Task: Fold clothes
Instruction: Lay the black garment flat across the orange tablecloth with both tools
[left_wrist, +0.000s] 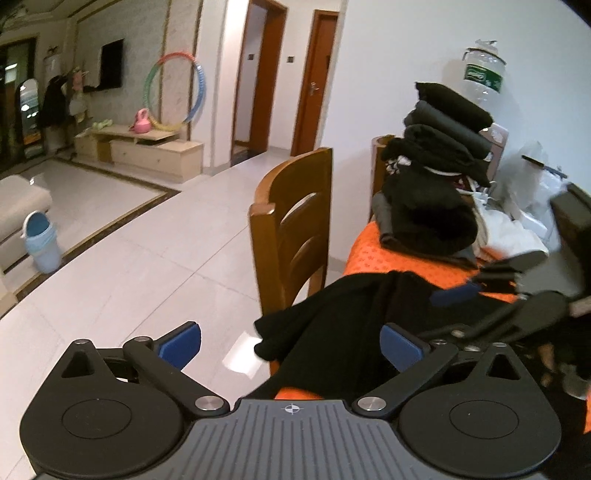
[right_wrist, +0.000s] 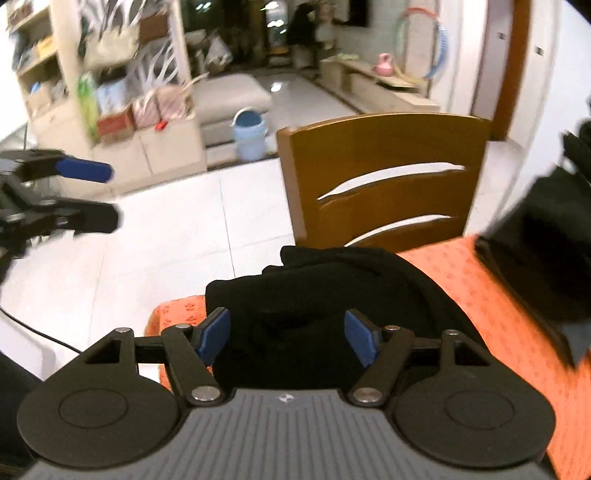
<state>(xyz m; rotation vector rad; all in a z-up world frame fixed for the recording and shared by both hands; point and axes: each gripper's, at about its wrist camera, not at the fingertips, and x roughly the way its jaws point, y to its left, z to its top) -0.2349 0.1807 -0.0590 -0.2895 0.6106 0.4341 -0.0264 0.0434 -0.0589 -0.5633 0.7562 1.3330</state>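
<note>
A crumpled black garment (left_wrist: 332, 314) lies on the corner of the orange-covered table (left_wrist: 373, 258) and hangs over its edge. My left gripper (left_wrist: 291, 345) hovers open and wide just before it, its left pad over the floor and nothing between the pads. In the right wrist view the same garment (right_wrist: 314, 295) lies under my right gripper (right_wrist: 287, 338), which is open, the blue pads apart and not pressing the cloth. The right gripper (left_wrist: 476, 280) shows blurred at the right of the left wrist view. The left gripper (right_wrist: 96, 194) appears at the left edge of the right wrist view.
A tall stack of folded dark clothes (left_wrist: 436, 177) stands on the table behind the garment, with white bags (left_wrist: 528, 206) and a large water bottle (left_wrist: 484, 74) beyond. A wooden chair (left_wrist: 291, 229) is pushed against the table's side. A tiled floor (left_wrist: 147, 266) lies to the left.
</note>
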